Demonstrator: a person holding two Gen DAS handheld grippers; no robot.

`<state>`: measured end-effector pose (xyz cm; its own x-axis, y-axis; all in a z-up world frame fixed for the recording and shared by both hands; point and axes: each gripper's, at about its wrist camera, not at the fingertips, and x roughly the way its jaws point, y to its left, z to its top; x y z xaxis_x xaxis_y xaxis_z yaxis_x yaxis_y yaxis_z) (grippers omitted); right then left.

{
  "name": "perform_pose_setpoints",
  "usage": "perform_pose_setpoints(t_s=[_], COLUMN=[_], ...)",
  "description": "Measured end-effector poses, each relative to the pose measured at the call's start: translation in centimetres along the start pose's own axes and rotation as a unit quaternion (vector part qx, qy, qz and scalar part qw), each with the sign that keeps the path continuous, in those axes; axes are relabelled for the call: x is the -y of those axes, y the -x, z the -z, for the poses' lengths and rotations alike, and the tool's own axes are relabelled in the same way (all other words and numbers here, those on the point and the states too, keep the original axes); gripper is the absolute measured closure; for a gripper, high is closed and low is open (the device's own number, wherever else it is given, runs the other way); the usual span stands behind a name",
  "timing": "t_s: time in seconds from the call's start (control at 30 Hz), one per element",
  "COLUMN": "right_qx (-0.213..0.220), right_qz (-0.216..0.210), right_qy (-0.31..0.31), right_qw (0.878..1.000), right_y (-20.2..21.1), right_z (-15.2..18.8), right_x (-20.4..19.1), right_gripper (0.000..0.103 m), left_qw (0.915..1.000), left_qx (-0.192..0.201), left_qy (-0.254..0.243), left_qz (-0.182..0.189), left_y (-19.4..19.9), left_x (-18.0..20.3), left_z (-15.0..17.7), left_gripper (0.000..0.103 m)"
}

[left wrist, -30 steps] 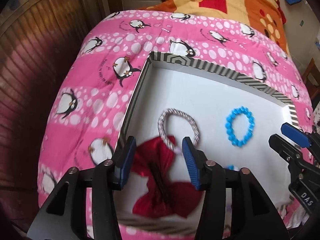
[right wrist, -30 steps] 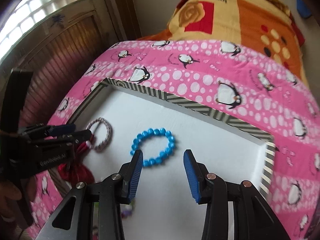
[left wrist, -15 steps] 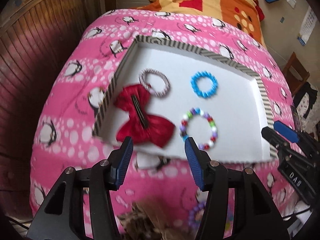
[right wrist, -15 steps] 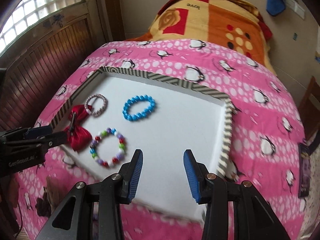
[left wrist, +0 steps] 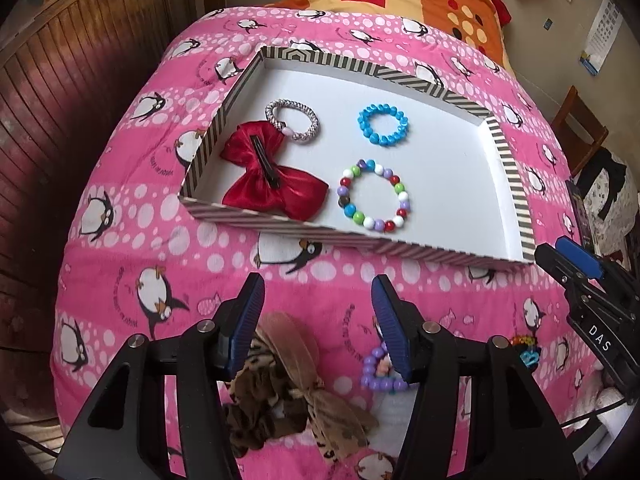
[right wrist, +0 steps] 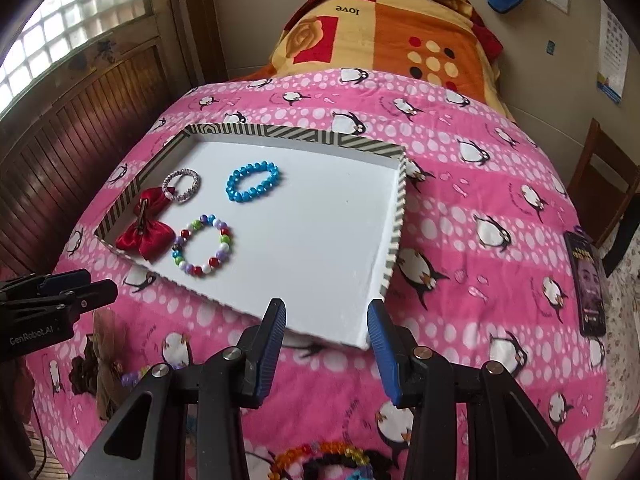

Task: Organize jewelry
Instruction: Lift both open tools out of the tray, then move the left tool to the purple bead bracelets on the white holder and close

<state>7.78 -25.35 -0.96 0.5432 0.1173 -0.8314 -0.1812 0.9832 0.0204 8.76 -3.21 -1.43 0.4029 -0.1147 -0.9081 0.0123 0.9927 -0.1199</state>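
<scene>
A white tray with a striped rim (left wrist: 508, 168) (right wrist: 394, 240) lies on the pink penguin blanket. In it are a red bow clip (left wrist: 272, 178) (right wrist: 146, 228), a silver-pink hair tie (left wrist: 294, 120) (right wrist: 182, 184), a blue bead bracelet (left wrist: 383, 125) (right wrist: 252, 181) and a multicolour bead bracelet (left wrist: 374, 196) (right wrist: 204, 245). My left gripper (left wrist: 318, 320) is open and empty, pulled back in front of the tray, above a brown leopard scrunchie (left wrist: 288, 392) and a purple bead bracelet (left wrist: 378, 372). My right gripper (right wrist: 326, 340) is open and empty at the tray's near right corner.
More beaded pieces lie on the blanket near me (right wrist: 320, 456) (left wrist: 526, 346). A booklet (right wrist: 586, 280) lies at the bed's right edge. A wooden wall (left wrist: 80, 80) is on the left, a chair (right wrist: 604, 184) on the right, an orange blanket (right wrist: 380, 28) behind.
Both grippers have drawn back from over the tray towards me. The red bow, which lay between my left fingers, now lies in the tray. The loose items on the blanket have come into view.
</scene>
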Motion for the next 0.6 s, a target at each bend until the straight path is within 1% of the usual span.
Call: perform_pose_setpoints(t_s=[0.2,0.6], right_qx=[0.000,-0.004], right_qz=[0.001,0.003], right_qy=[-0.006,-0.007], right_qw=[1.000,1.000], right_y=[0.8,1.5], right_z=[1.2,2.5], right_x=[0.2,0.4], right_gripper=[0.063,0.062], left_qw=[1.0000,1.0000], left_qx=[0.000,-0.006], left_qy=[-0.005,-0.006], left_qz=[-0.002,0.000], left_y=[0.6,1.1], left_x=[0.1,0.1], left_z=[1.0,2.3], left_gripper=[0.043,0.043])
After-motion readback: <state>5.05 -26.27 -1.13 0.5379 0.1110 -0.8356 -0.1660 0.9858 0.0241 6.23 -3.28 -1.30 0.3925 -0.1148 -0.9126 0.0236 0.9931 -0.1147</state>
